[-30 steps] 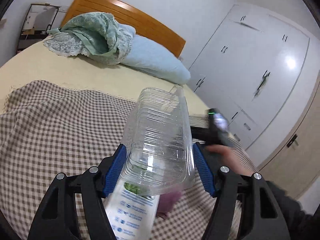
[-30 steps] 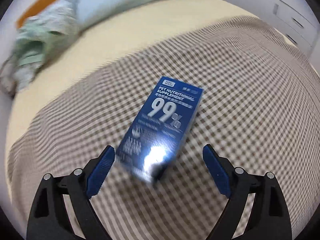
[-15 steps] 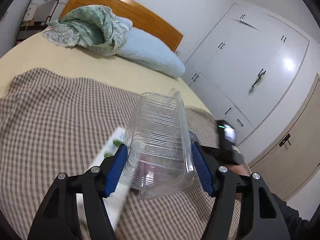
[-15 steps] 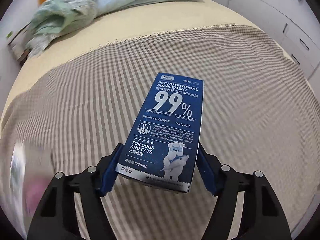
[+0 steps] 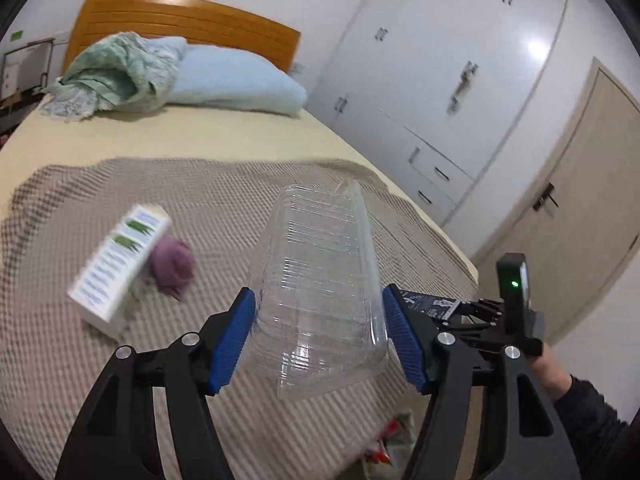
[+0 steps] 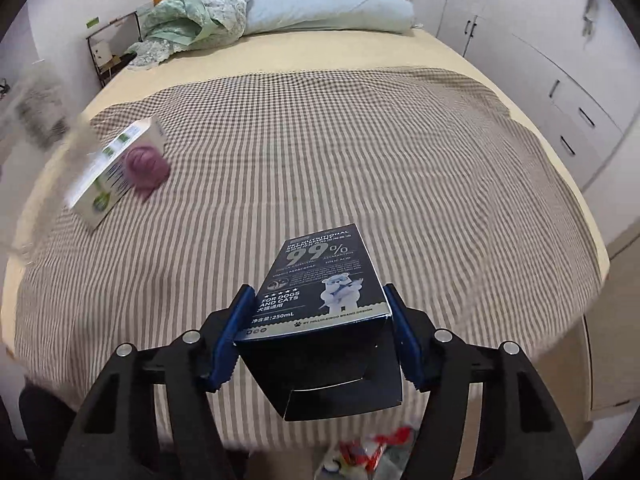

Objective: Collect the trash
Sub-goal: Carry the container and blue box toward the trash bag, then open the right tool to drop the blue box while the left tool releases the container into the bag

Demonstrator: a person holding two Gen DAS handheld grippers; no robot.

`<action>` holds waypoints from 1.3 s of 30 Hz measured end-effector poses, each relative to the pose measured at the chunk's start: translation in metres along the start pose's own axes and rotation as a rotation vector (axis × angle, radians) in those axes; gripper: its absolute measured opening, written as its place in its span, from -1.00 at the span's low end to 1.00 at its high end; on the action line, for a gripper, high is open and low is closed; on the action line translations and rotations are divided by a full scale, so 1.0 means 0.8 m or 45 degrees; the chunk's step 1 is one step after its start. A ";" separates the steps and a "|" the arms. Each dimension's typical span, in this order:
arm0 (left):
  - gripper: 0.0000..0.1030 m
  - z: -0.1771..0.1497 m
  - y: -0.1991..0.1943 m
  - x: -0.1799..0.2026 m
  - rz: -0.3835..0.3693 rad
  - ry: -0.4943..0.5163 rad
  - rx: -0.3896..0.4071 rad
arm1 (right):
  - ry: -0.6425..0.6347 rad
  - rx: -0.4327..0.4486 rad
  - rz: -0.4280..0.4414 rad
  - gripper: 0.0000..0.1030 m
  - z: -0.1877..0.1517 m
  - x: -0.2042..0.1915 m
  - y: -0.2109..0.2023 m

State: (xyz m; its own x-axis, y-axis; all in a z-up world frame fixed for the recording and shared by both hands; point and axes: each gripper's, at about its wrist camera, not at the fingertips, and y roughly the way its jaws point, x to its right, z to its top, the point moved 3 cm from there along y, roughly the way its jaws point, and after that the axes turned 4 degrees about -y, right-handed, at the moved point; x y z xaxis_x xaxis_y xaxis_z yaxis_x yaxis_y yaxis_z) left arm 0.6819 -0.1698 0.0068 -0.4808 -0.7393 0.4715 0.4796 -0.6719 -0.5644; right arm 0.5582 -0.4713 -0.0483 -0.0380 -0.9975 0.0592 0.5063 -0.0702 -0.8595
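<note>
while closing, right gripper (image 6: 316, 338) on box (image 6: 320, 280)

The left gripper (image 5: 318, 340) has its blue pads pressed on a load, the right gripper (image 6: 318, 332) is closing on one.

pale blue pillow (image 5: 236, 80), wooden headboard (image 5: 180, 20), white wardrobe (image 5: 452, 76)
</note>
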 end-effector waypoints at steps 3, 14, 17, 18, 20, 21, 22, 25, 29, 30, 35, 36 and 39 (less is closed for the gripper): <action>0.23 -0.037 -0.001 0.046 -0.034 -0.017 -0.062 | 0.044 0.033 0.019 0.21 -0.054 0.016 -0.039; 0.23 -0.207 -0.017 0.167 -0.050 -0.055 -0.181 | 0.396 0.054 0.069 0.21 -0.329 0.084 -0.100; 0.23 -0.257 0.002 0.187 -0.059 -0.088 -0.278 | 0.438 -0.010 0.007 0.21 -0.403 0.095 -0.080; 0.23 -0.270 0.009 0.195 -0.055 -0.077 -0.302 | 0.427 -0.033 -0.033 0.21 -0.428 0.094 -0.070; 0.23 -0.304 0.030 0.214 -0.035 -0.035 -0.368 | 0.430 -0.068 -0.074 0.21 -0.465 0.096 -0.046; 0.23 -0.317 0.040 0.222 -0.025 -0.022 -0.399 | 0.433 -0.099 -0.098 0.21 -0.482 0.097 -0.028; 0.23 -0.331 0.052 0.228 -0.010 -0.011 -0.433 | 0.448 -0.131 -0.108 0.21 -0.496 0.099 -0.008; 0.23 -0.365 0.089 0.243 0.033 0.013 -0.522 | 0.512 -0.204 -0.072 0.21 -0.522 0.113 0.040; 0.23 -0.397 0.142 0.253 0.064 0.027 -0.620 | 0.568 -0.320 -0.082 0.21 -0.531 0.128 0.134; 0.23 -0.404 0.153 0.255 0.068 0.030 -0.640 | 0.590 -0.335 -0.081 0.22 -0.531 0.131 0.157; 0.23 -0.443 0.231 0.255 0.132 0.027 -0.752 | 0.532 -0.291 -0.165 0.26 -0.551 0.139 0.240; 0.23 -0.454 0.247 0.253 0.149 0.015 -0.785 | 0.502 -0.358 -0.194 0.26 -0.560 0.140 0.259; 0.23 -0.477 0.278 0.251 0.164 -0.007 -0.850 | 0.463 -0.468 -0.217 0.26 -0.586 0.136 0.288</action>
State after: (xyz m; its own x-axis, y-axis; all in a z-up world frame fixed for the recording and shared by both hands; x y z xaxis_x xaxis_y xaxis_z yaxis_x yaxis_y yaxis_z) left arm 0.4120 -0.4504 -0.2831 -0.4457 -0.8130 0.3747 -0.0238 -0.4076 -0.9128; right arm 0.2666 -0.5945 -0.4779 -0.4220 -0.9022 0.0895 0.1351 -0.1602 -0.9778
